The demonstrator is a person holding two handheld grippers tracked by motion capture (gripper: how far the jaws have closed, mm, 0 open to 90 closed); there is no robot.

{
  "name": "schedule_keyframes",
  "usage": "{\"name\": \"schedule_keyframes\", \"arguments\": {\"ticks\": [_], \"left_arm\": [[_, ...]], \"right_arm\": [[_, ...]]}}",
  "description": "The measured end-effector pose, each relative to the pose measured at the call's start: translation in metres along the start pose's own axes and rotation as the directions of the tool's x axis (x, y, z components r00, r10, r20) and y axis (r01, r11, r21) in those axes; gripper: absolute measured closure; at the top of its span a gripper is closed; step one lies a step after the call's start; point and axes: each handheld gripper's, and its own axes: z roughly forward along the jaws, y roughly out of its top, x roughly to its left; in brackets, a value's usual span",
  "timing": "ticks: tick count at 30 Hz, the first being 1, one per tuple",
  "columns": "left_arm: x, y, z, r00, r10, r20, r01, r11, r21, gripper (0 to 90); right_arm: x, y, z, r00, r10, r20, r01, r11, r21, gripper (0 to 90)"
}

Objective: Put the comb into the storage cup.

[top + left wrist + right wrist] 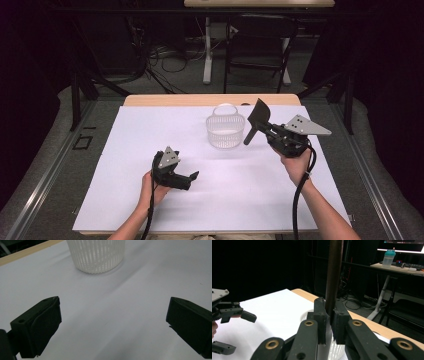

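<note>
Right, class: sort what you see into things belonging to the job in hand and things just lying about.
In the job:
black spatula, clamped in the right gripper
white slatted basket
left gripper, open

Lying about:
folding chair
bottle
floor cables

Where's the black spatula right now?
In the high view the black spatula is clamped by its handle in the right gripper, raised just right of the white basket, blade up.

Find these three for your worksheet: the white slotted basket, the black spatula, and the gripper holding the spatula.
white slotted basket [225, 132]: high view, front wall.
black spatula [259, 115]: high view, flat blade.
right gripper [330, 322]: right gripper view, between the fingertips clamping the handle.
</note>
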Motion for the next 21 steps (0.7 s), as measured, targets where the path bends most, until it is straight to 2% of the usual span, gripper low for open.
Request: {"name": "schedule_keyframes", "arguments": {"ticks": [12,21], "left_arm": [[-0.001,0.001,0.000,0.9999,0.001,-0.013,-0.001,0.9999,-0.010,0.1],[-0.001,0.001,0.001,0.9999,0.005,-0.016,-0.005,1.0000,-0.007,0.1]], "right_arm": [[0.000,0.011,-0.004,0.9999,-0.010,0.007,0.010,0.998,-0.062,84.0],[0.000,0.014,-0.001,0.9997,-0.020,0.016,0.022,0.994,-0.109,83.9]]}}
